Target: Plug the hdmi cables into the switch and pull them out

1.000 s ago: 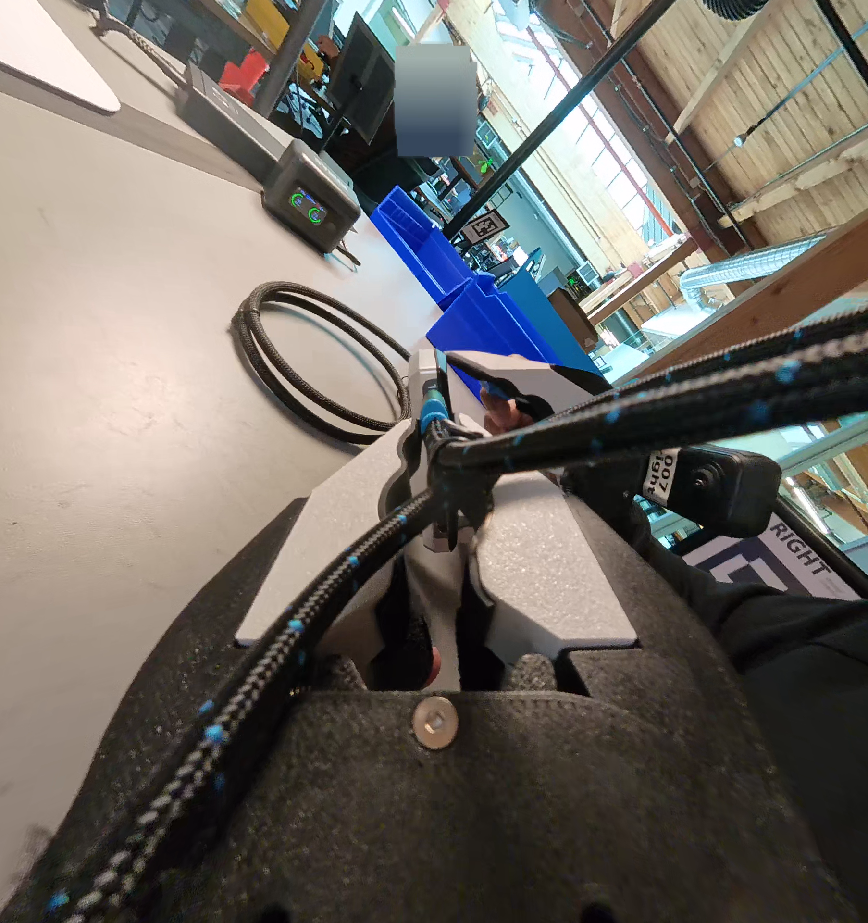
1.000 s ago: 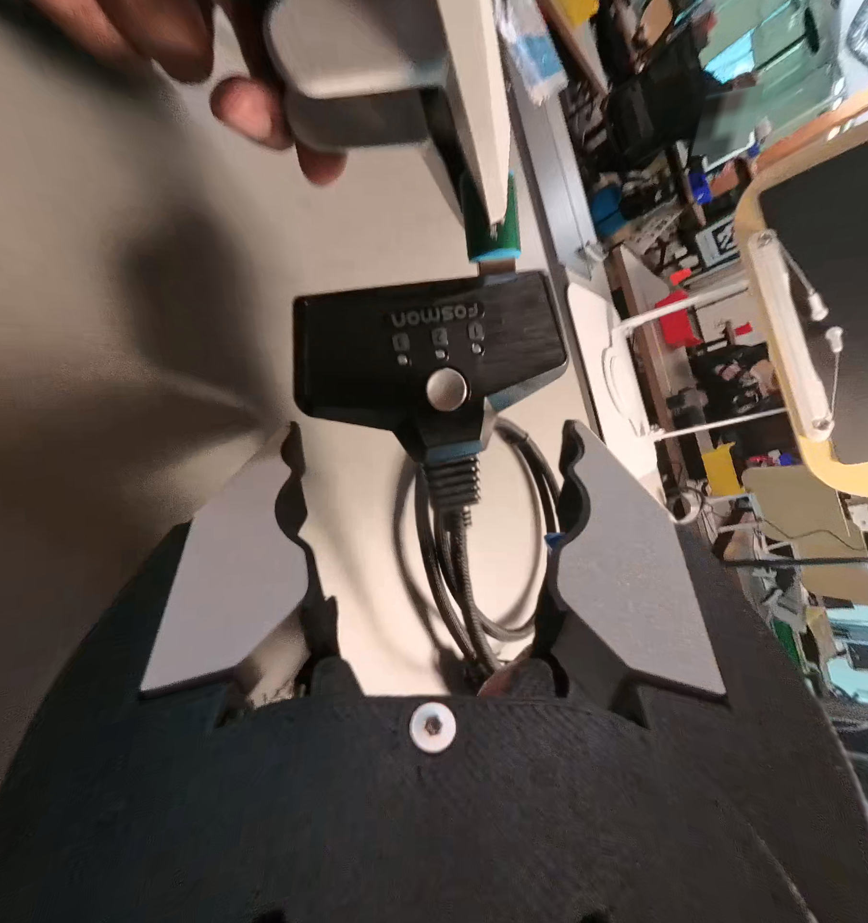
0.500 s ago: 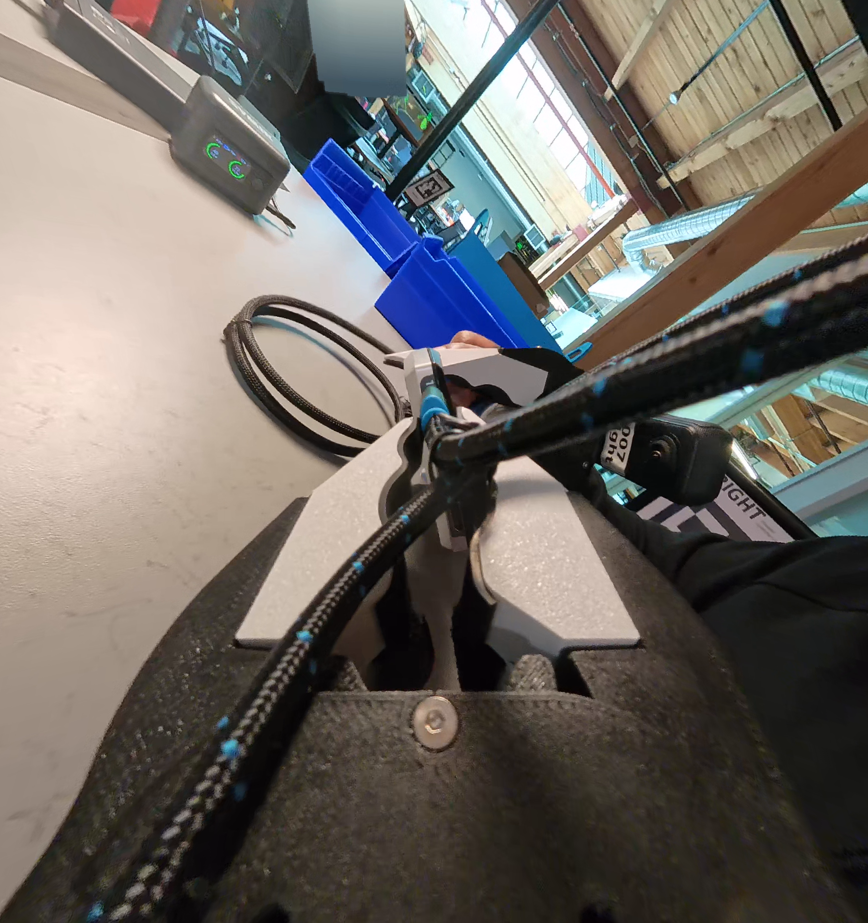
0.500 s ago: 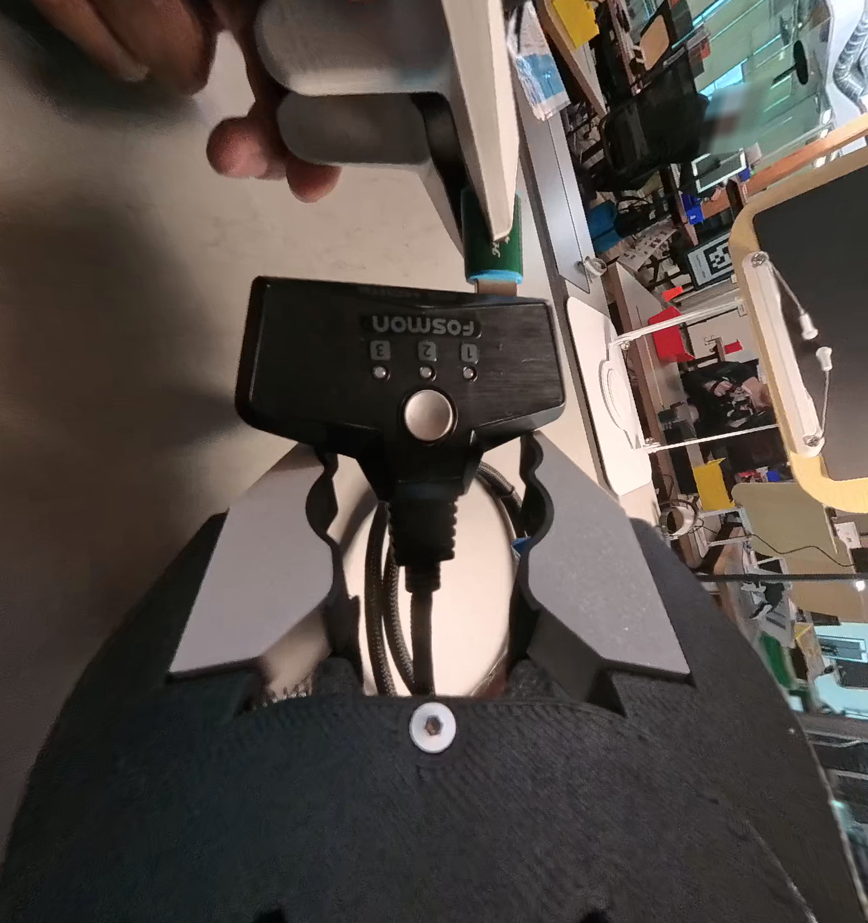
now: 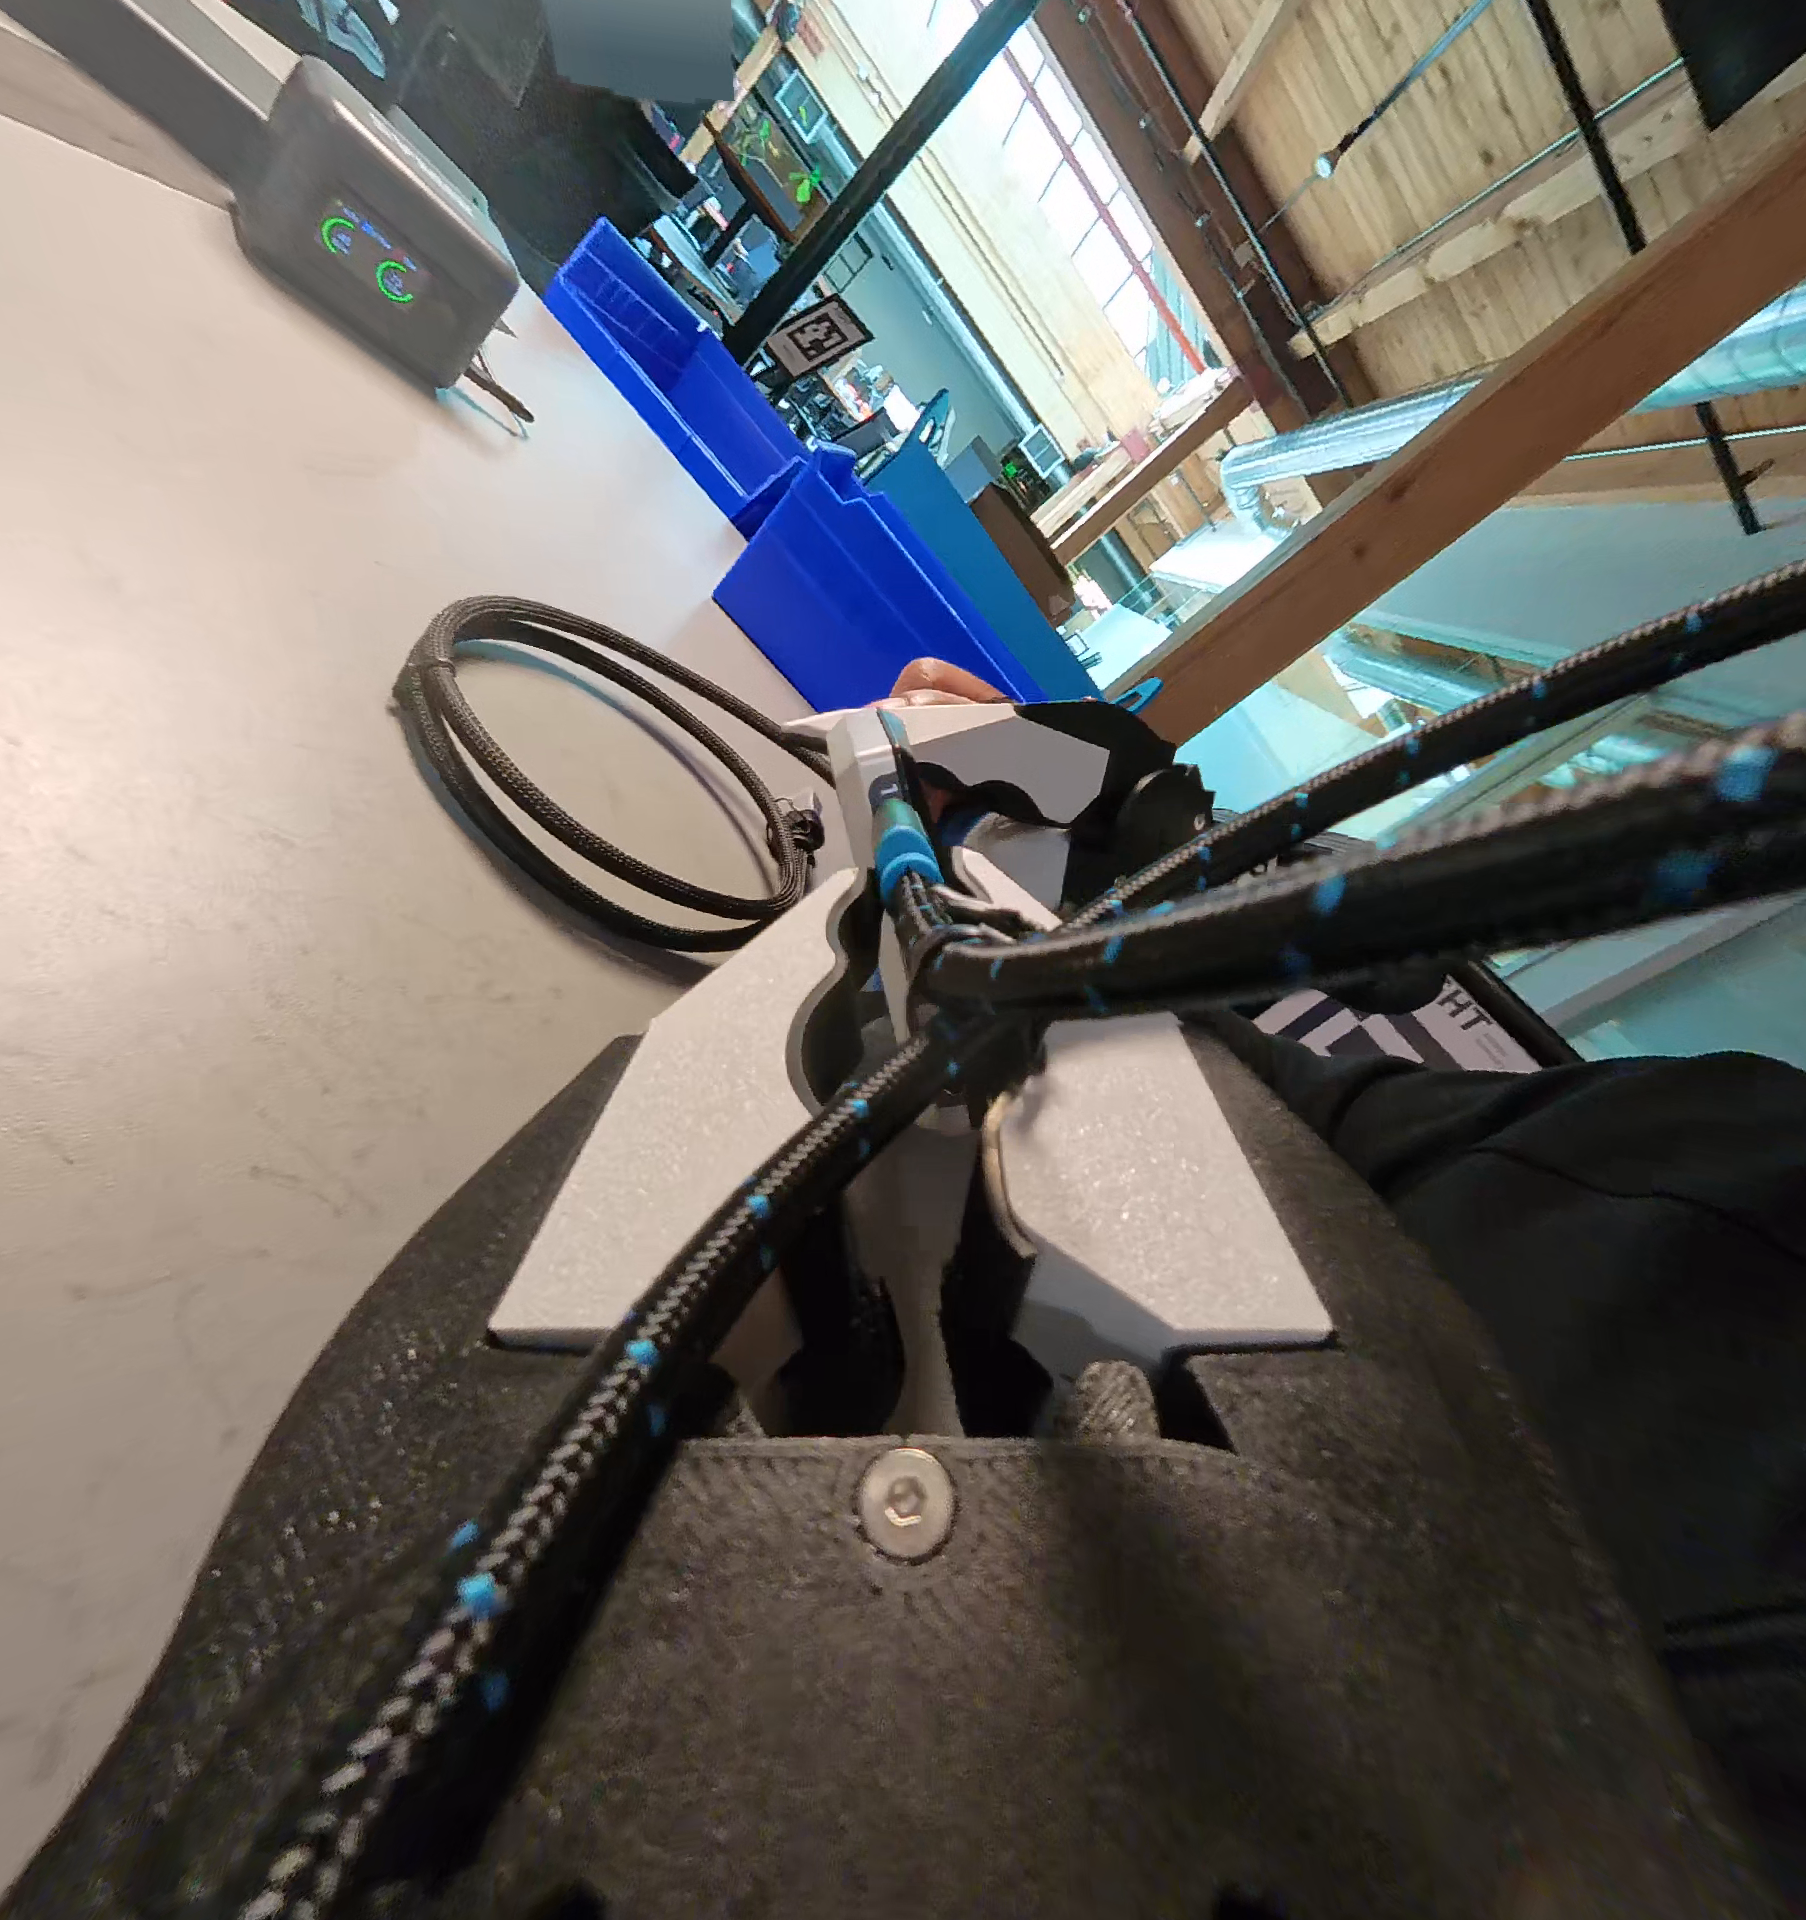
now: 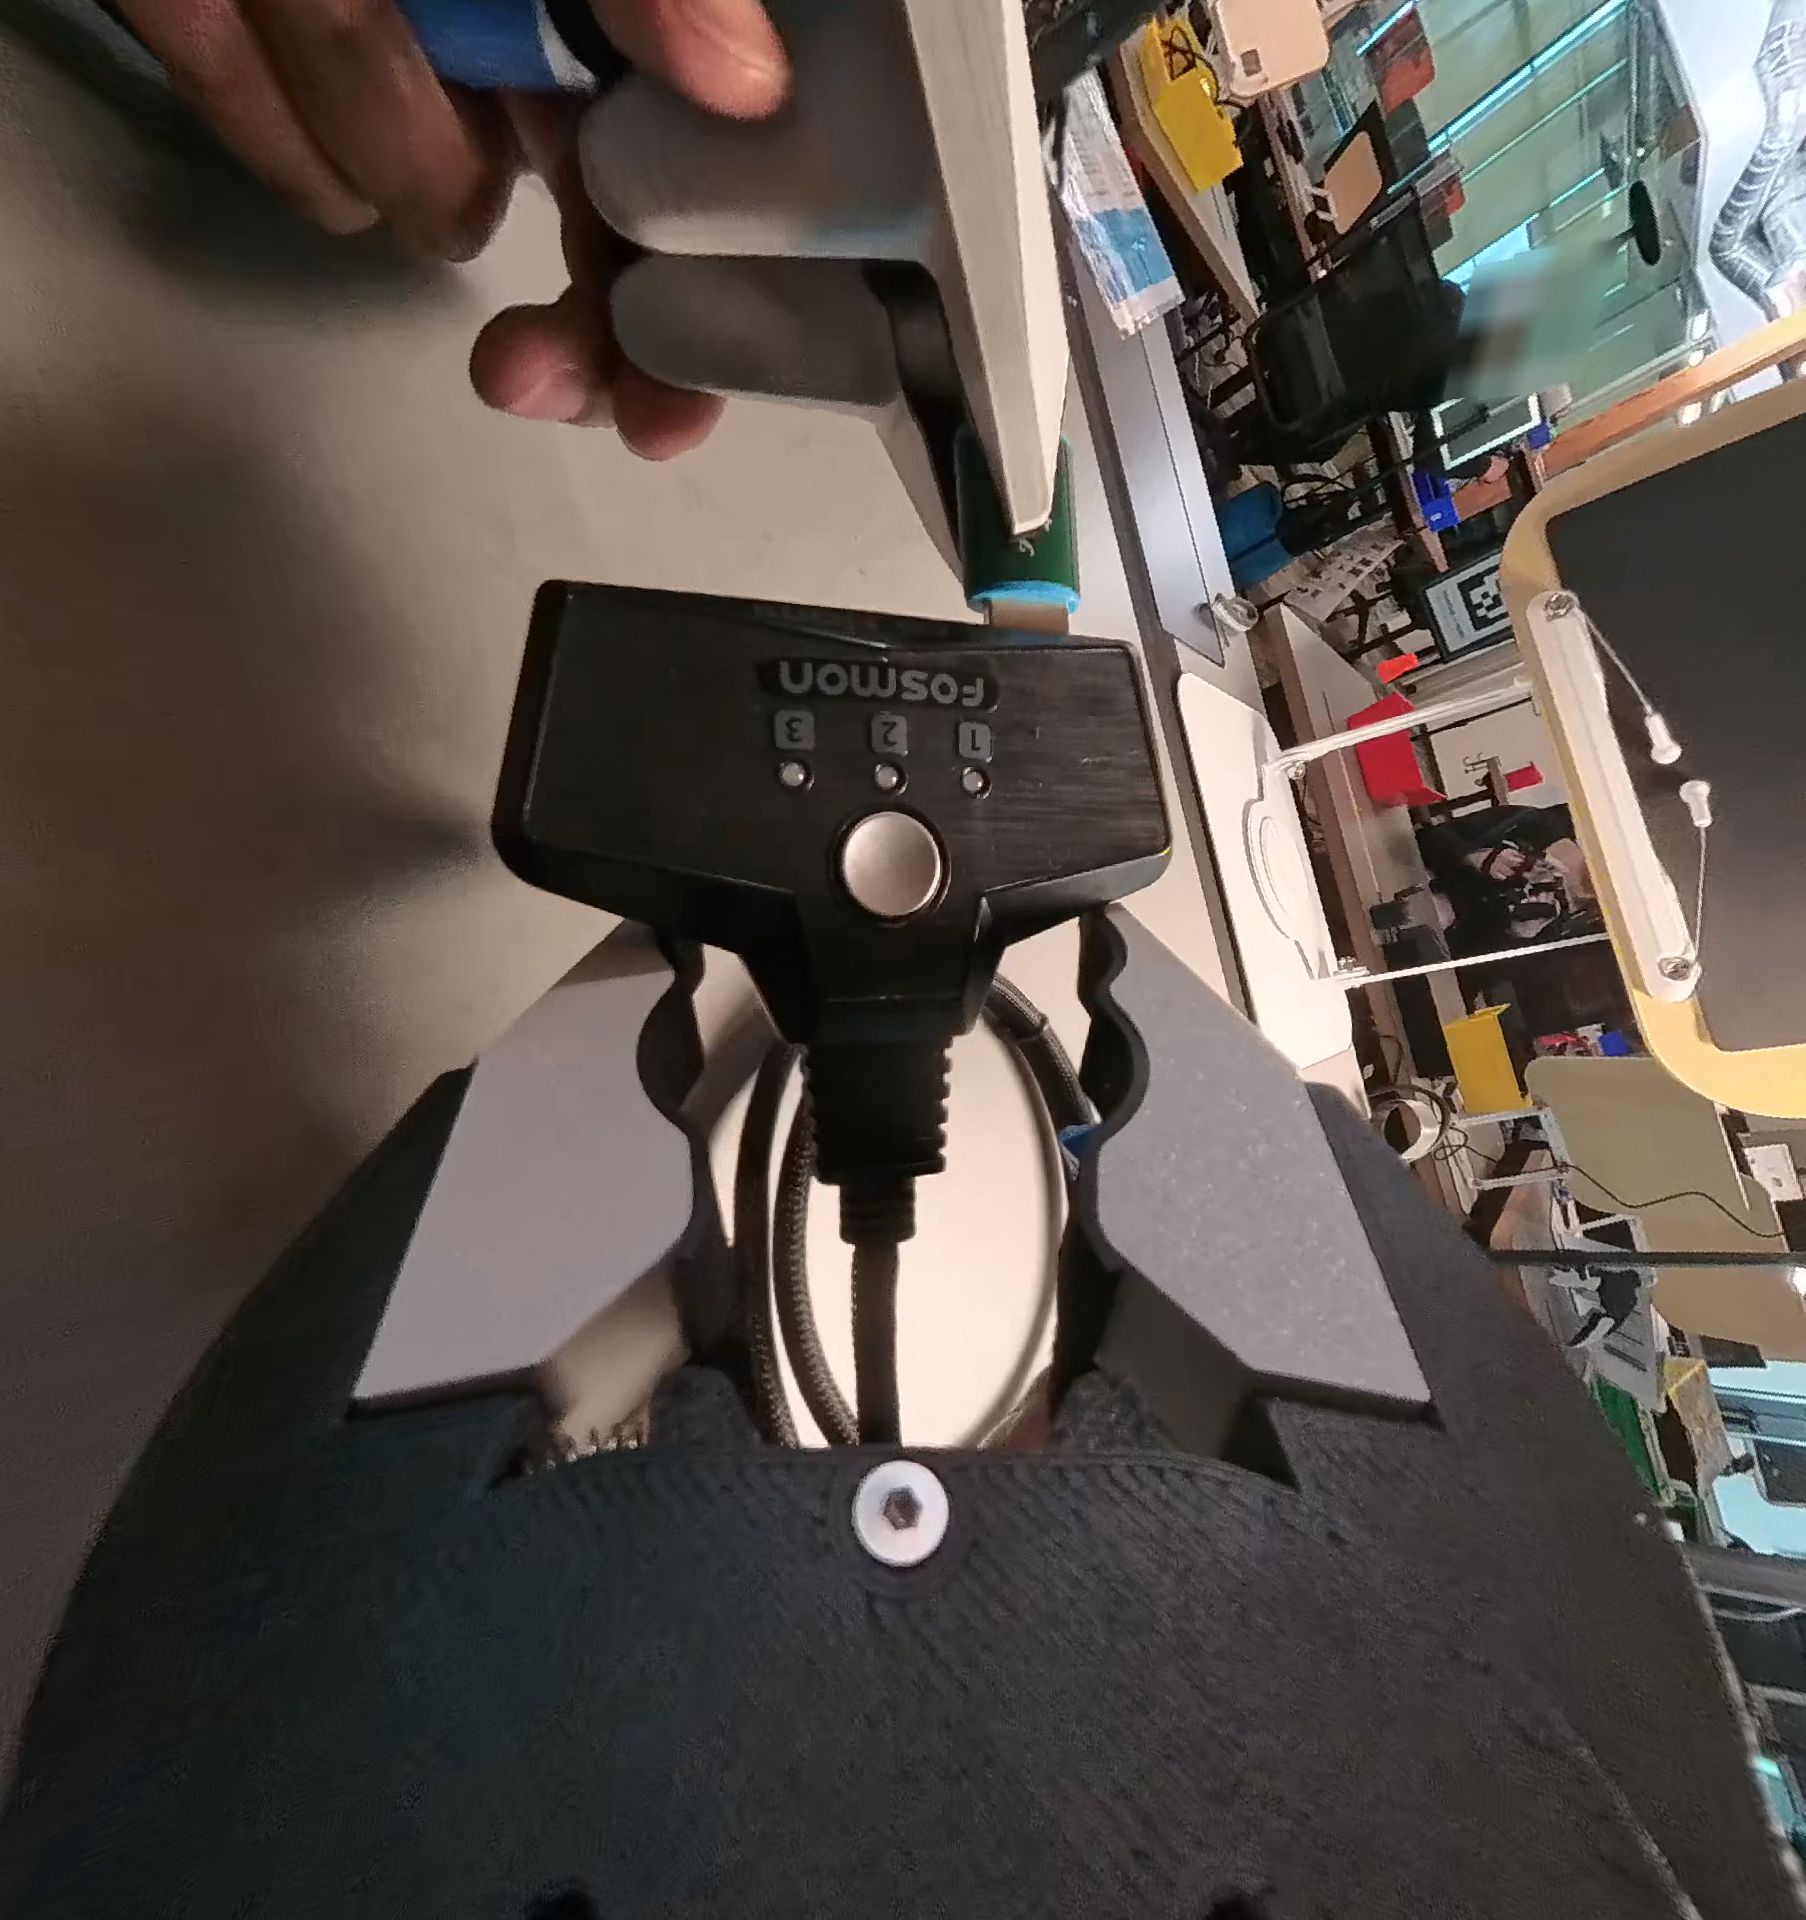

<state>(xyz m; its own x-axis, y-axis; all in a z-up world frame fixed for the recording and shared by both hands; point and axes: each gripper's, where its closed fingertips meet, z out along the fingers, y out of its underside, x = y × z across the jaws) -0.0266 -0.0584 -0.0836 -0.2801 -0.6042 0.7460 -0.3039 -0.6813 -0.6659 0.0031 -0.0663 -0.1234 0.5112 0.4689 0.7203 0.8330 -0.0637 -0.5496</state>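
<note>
Black switch (image 6: 837, 769) now nearer the half-open right claw (image 6: 888, 987); left claw (image 5: 914, 997) clamps the plug (image 6: 1018, 561)

The left grey two-finger gripper (image 5: 920, 997) is pinching its fingers nearly closed. The right grey two-finger gripper (image 6: 888, 966) is holding its fingers parted. A bare hand (image 6: 442, 156) is gripping the left gripper's handle.

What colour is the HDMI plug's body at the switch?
Dark green with a light blue band, on the HDMI plug at the black switch; right wrist view shows it best.
</note>
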